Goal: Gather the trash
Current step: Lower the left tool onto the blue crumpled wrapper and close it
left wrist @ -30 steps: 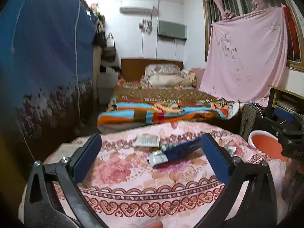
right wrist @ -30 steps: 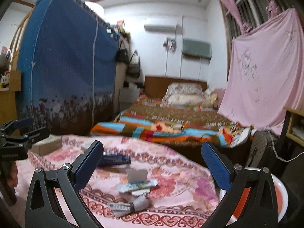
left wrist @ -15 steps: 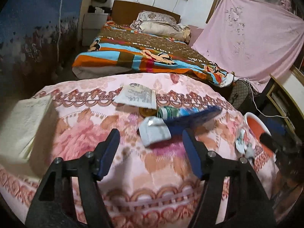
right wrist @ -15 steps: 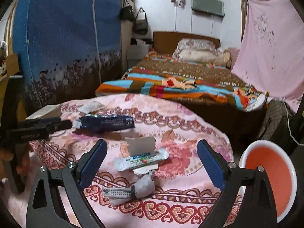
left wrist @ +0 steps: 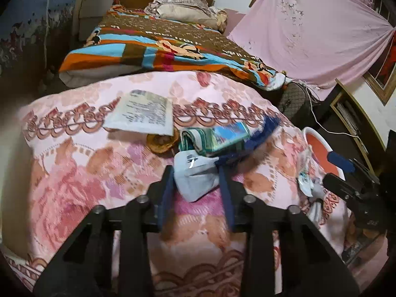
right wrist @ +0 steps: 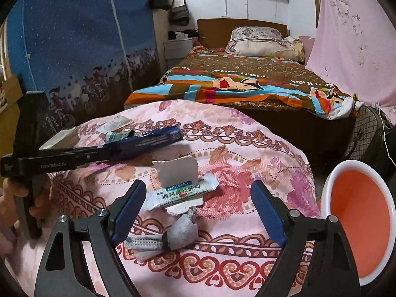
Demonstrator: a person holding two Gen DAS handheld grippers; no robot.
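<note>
Trash lies on a table with a pink flowered cloth (left wrist: 81, 173). My left gripper (left wrist: 195, 173) has its jaws closed around the silver torn end of a long dark-blue box wrapper (left wrist: 195, 175); in the right wrist view that blue wrapper (right wrist: 148, 141) is lifted at the left gripper's tip. My right gripper (right wrist: 196, 195) is open above a white medicine packet (right wrist: 180, 193), a torn grey card (right wrist: 175, 170) and a crumpled tissue with a strip (right wrist: 170, 235). An orange bin with a white rim (right wrist: 358, 222) stands at the right, also in the left wrist view (left wrist: 319, 148).
A printed leaflet (left wrist: 141, 113), a green-blue wrapper (left wrist: 215, 138) and a brown round piece (left wrist: 160, 143) lie beyond the left gripper. A bed with a striped blanket (right wrist: 235, 84) stands behind the table, a blue wardrobe (right wrist: 74, 37) to the left, a shelf (left wrist: 354, 118) to the right.
My left gripper has tilted down, moved in to the blue wrapper and closed on its silver end. My right gripper has tilted down and moved closer over the white packet, still open.
</note>
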